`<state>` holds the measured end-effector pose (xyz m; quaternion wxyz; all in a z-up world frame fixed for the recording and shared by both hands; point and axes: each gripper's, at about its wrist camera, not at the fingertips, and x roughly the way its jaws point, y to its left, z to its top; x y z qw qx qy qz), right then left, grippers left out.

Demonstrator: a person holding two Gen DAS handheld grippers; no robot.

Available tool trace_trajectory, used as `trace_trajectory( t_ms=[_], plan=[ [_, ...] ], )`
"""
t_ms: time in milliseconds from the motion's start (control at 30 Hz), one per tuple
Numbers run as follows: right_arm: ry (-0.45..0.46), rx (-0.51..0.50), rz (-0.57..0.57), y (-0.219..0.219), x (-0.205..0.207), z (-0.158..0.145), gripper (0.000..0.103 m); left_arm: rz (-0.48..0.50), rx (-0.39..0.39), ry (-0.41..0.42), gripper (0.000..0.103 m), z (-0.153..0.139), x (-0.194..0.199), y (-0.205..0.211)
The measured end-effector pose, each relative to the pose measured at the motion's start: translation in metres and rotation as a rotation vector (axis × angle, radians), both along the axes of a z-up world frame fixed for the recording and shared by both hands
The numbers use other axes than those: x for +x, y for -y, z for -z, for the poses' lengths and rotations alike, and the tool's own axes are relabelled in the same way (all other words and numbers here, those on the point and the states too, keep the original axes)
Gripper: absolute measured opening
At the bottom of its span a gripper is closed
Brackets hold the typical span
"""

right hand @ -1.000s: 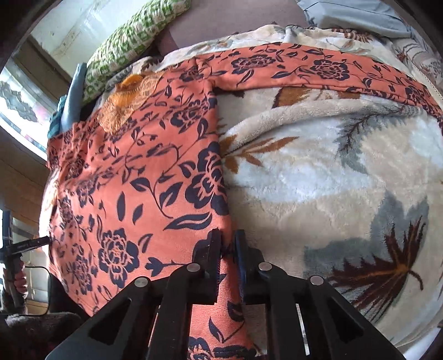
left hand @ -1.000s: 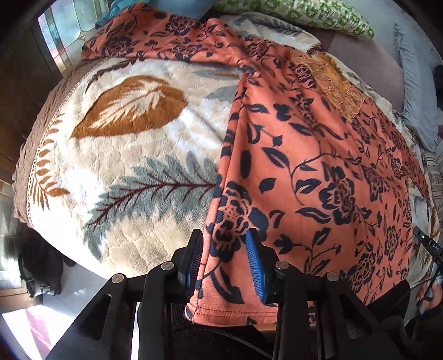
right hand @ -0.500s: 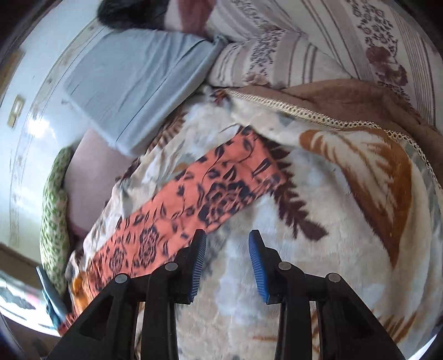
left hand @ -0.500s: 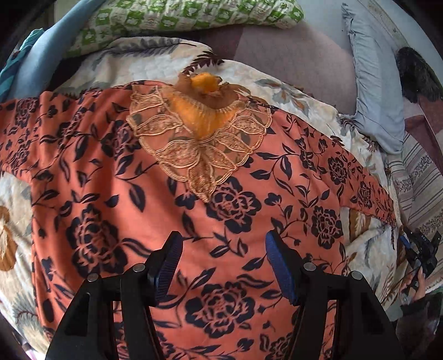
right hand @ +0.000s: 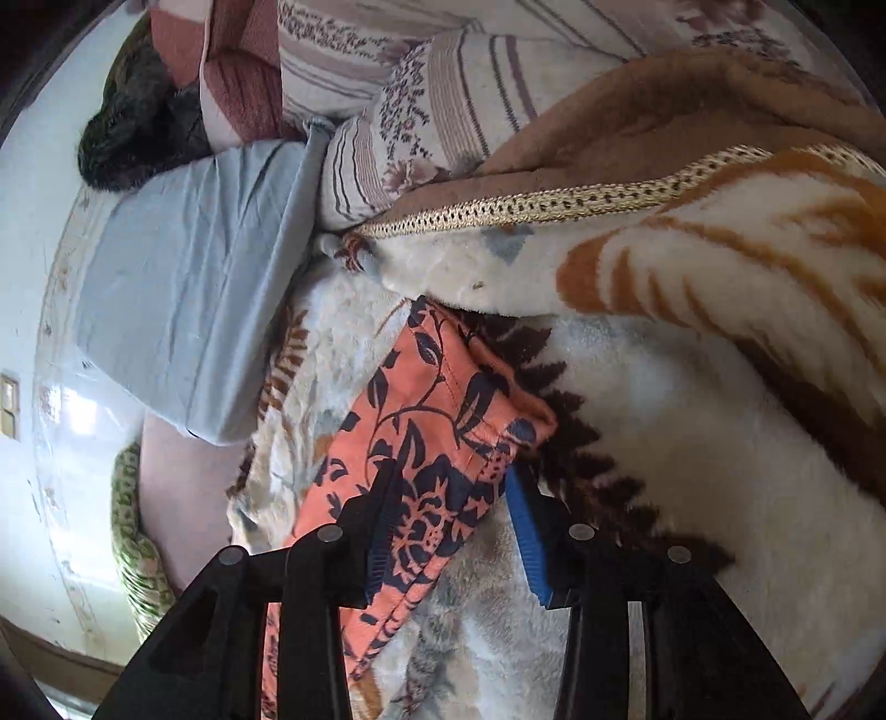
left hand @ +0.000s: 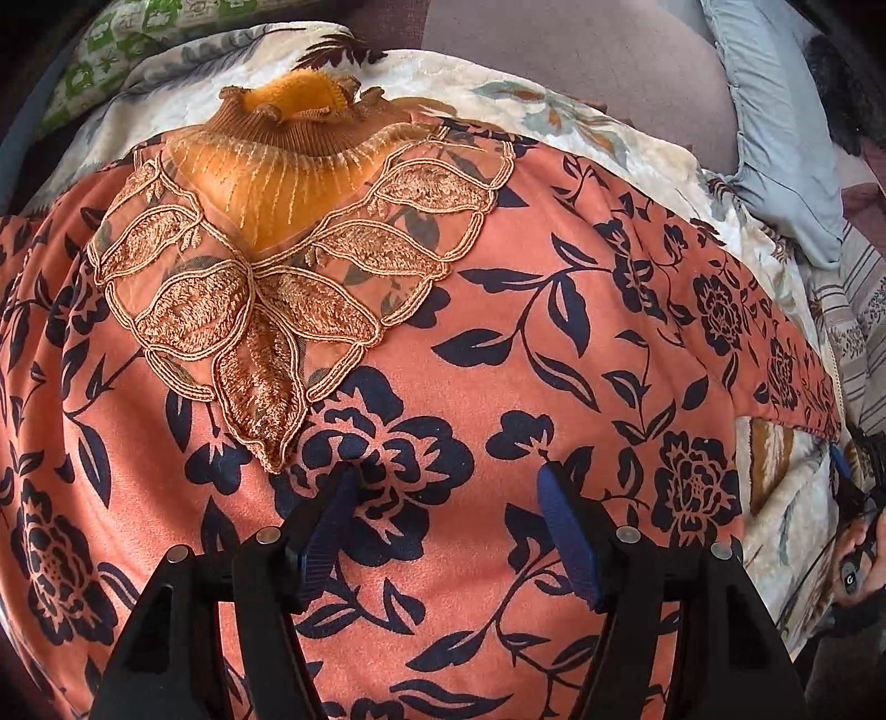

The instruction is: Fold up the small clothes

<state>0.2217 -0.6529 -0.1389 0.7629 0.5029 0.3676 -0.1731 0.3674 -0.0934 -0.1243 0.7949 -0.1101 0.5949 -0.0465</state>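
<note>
An orange top with dark blue flowers (left hand: pixel 498 343) lies spread flat on a cream leaf-print blanket (left hand: pixel 559 116), its lace collar (left hand: pixel 266 277) toward the far side. My left gripper (left hand: pixel 448 487) is open and empty just above the chest of the top. In the right wrist view the end of one sleeve (right hand: pixel 443 421) lies on the blanket (right hand: pixel 692 454). My right gripper (right hand: pixel 451 482) is open around the sleeve cuff, with the cloth between its blue pads (right hand: pixel 526 531).
A grey-blue pillow (right hand: pixel 194 310) and striped floral pillows (right hand: pixel 432 111) lie beyond the sleeve. A folded-over blanket edge with gold trim (right hand: pixel 554 205) rises at the right. A green patterned pillow (left hand: pixel 138 39) lies at the far left.
Both grippers let go of the hem and opened. The left moved up over the chest below the collar. The right swung to the sleeve end and closed in on the cuff.
</note>
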Motion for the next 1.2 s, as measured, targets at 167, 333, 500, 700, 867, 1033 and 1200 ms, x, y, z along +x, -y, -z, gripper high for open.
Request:
trace_trajectory(
  t_ms=[167, 333, 500, 700, 867, 1033, 1200],
  plan=[
    [0.015, 0.027, 0.036, 0.006, 0.01, 0.013, 0.052, 0.003, -0.001, 0.005, 0.071, -0.004, -0.004, 0.0],
    [-0.008, -0.04, -0.017, 0.001, 0.035, 0.012, 0.044, -0.008, -0.008, 0.007, 0.07, -0.009, -0.007, -0.002],
    [-0.01, -0.143, -0.084, -0.012, 0.035, -0.012, 0.007, -0.049, -0.057, -0.001, 0.069, -0.012, -0.006, -0.012],
    [0.113, -0.255, -0.274, -0.074, 0.052, -0.075, 0.007, -0.074, -0.149, -0.011, 0.062, -0.02, -0.003, -0.032],
    [0.214, -0.273, -0.502, -0.176, 0.07, -0.115, 0.007, -0.104, -0.187, 0.032, 0.062, -0.048, -0.005, -0.075],
    [0.292, -0.229, -0.721, -0.307, 0.08, -0.126, 0.007, -0.178, -0.216, 0.063, 0.062, -0.073, -0.028, -0.139],
    [0.304, -0.152, -0.886, -0.431, 0.079, -0.111, 0.007, -0.236, -0.207, 0.089, 0.062, -0.09, -0.059, -0.196]
  ],
)
